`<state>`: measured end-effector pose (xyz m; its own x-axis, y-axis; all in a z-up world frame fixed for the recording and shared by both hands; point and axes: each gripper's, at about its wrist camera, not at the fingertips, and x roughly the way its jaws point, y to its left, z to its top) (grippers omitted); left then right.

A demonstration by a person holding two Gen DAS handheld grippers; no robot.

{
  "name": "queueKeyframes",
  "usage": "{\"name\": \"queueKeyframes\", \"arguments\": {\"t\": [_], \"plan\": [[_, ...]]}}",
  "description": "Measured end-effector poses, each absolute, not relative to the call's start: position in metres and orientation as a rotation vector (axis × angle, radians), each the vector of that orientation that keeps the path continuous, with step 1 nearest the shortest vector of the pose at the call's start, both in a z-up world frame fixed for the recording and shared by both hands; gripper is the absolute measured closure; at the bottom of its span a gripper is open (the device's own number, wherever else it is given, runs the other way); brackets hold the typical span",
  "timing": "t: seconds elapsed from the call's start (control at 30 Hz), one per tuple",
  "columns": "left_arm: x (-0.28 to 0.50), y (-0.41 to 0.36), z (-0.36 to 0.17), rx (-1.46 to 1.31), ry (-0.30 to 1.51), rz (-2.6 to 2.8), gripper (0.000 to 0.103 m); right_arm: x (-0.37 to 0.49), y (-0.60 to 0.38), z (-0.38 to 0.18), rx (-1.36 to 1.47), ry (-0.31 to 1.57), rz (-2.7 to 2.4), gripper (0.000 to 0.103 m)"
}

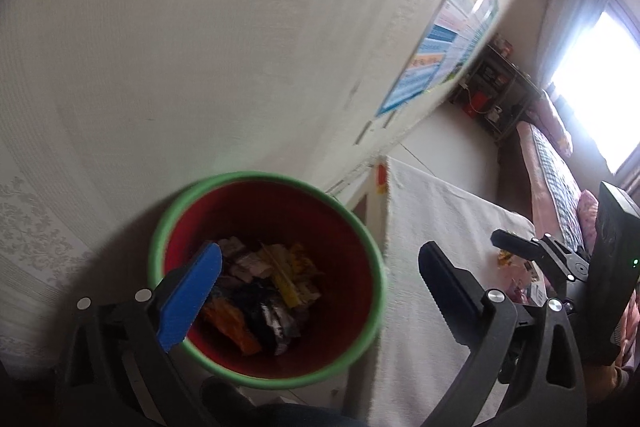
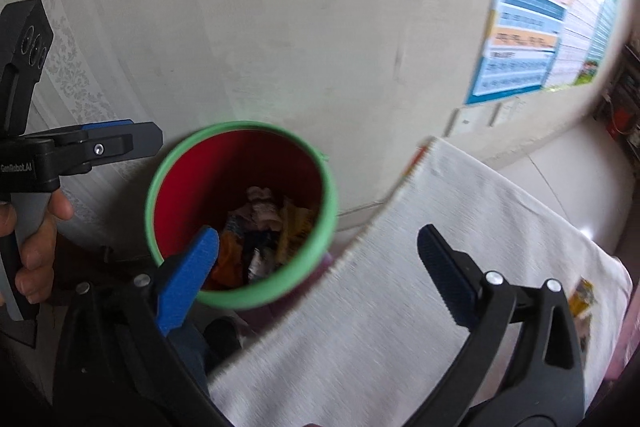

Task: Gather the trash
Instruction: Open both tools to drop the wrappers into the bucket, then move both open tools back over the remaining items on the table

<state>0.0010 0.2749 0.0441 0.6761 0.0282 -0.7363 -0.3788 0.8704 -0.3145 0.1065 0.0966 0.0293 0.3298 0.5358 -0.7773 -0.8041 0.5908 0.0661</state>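
Left wrist view: left hand-held gripper (image 1: 320, 291) released, jaws spread wide, nothing between them. Blue pad on the left finger, dark ribbed pad on the right. Below, centre-low in frame, the trash bin (image 1: 224, 195): green rim, red inside, standing by the wall (image 1: 200, 27). Mixed wrappers (image 1: 264, 291) lie at its bottom, yellow, orange, dark and silvery; print on them too blurred to read.

Right of the bin, a counter (image 1: 432, 211) under white cloth. A small yellow wrapper (image 1: 505, 259) lies on the cloth at right, just beyond the other tool's finger.

Right wrist view: right hand-held gripper (image 2: 320, 267) likewise released, empty, jaws wide; bin just left of centre. Far left of frame, a hand (image 2: 36, 247) grips the left tool's handle; its body reads "GenRobot.AI" in white.

Upper right of both views: a wall poster (image 2: 524, 43) with blue, orange and white bands carrying lines of text, possibly a chart; not legible through blur. Shelf unit (image 1: 496, 87) and bright window (image 1: 600, 83) at the right edge of the left view.
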Motion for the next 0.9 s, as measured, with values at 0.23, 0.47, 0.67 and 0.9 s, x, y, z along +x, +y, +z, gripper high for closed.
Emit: {"name": "queueKeyframes", "arguments": {"t": [0.23,0.47,0.67,0.9], "plan": [[0.015,0.231,0.046,-0.442,0.824,0.182,0.008,0.111,0.032,0.041,-0.306,0.852,0.815,0.005],[0.027,0.182,0.040,-0.411,0.854,0.107,0.008,0.114,-0.039,0.044,-0.260,0.855,0.711,0.005],[0.046,0.131,0.037,-0.368,0.886,0.013,0.008,0.122,-0.103,0.036,-0.241,0.874,0.612,0.005],[0.073,0.078,0.032,-0.333,0.917,-0.076,0.008,0.142,-0.173,0.037,-0.217,0.882,0.495,0.005]]}}
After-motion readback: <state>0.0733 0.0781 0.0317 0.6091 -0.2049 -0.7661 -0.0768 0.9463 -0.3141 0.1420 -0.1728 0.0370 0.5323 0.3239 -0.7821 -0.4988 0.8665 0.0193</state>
